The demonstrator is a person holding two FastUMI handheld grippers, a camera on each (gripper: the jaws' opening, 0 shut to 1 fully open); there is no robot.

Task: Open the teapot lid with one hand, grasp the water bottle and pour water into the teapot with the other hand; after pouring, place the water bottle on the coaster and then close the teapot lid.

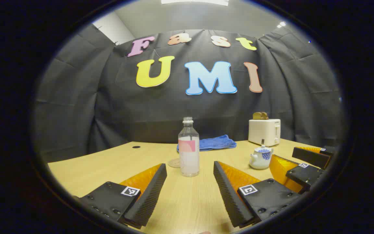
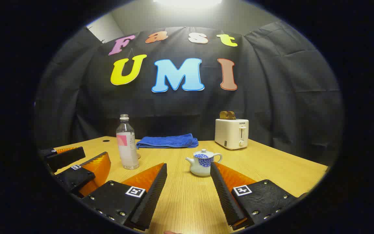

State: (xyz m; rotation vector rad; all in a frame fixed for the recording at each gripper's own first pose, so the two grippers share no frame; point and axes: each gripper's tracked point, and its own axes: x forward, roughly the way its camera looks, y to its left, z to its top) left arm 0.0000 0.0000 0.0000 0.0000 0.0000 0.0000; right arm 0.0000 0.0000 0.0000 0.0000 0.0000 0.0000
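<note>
Teapot [image 2: 202, 164] with its lid [image 2: 204, 151] still seated stands on the tabletop [image 2: 271, 169] toward the middle, well short of the far edge where a blue towel [image 2: 167, 142] and a toaster [image 2: 232, 133] sit. In the right gripper view it lies straight ahead of the right gripper [image 2: 188, 188], just right of that claw's centre line, spout pointing left and handle right — so the lid knob is reached from above by this hand with little sideways travel. The right claw is spread wide and holds nothing. Water bottle [image 1: 189, 148] stands upright, uncapped, its long axis vertical, nearer the left side of the tabletop; in the left gripper view it sits dead ahead between the fingers' lines of the left gripper [image 1: 190, 190], which is also wide open and empty. A round coaster [image 1: 175, 162] lies flat just beside the bottle's base on its left and slightly behind. By my reading nothing is started yet: the right hand is the nearer one for the lid, the left for the bottle — a straight forward reach closing across the bottle's body. Each gripper also appears at the edge of the other's view, low and near the tabletop's front edge.
</note>
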